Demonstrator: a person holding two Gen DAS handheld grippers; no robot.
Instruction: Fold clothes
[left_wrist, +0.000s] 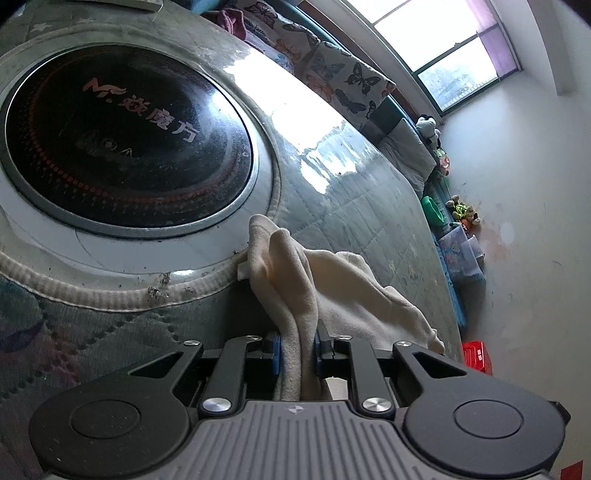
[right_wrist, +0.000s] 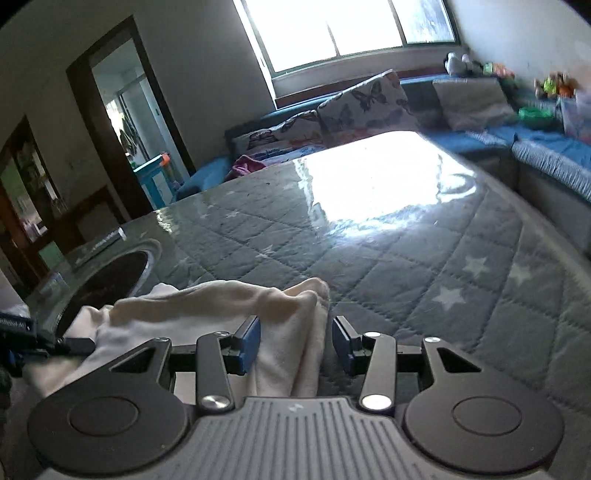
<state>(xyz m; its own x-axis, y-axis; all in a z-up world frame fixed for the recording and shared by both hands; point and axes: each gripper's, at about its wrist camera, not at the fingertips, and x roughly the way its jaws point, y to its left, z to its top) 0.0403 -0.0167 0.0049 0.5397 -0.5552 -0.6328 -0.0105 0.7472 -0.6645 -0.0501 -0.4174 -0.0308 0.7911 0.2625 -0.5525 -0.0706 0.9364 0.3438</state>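
Note:
A cream fleece cloth lies bunched on the quilted table cover. My left gripper is shut on a fold of the cloth, which runs up between its blue pads. In the right wrist view the same cloth stretches from the left to between my right gripper's fingers. My right gripper is open, its blue pads apart, with a fold of cloth lying between them. The left gripper shows at the far left edge, holding the cloth's other end.
A round black induction hob is set into the table to the left of the cloth. The grey quilted star cover spreads ahead, shiny under window glare. A sofa with butterfly cushions and toys stands behind. A red box sits on the floor.

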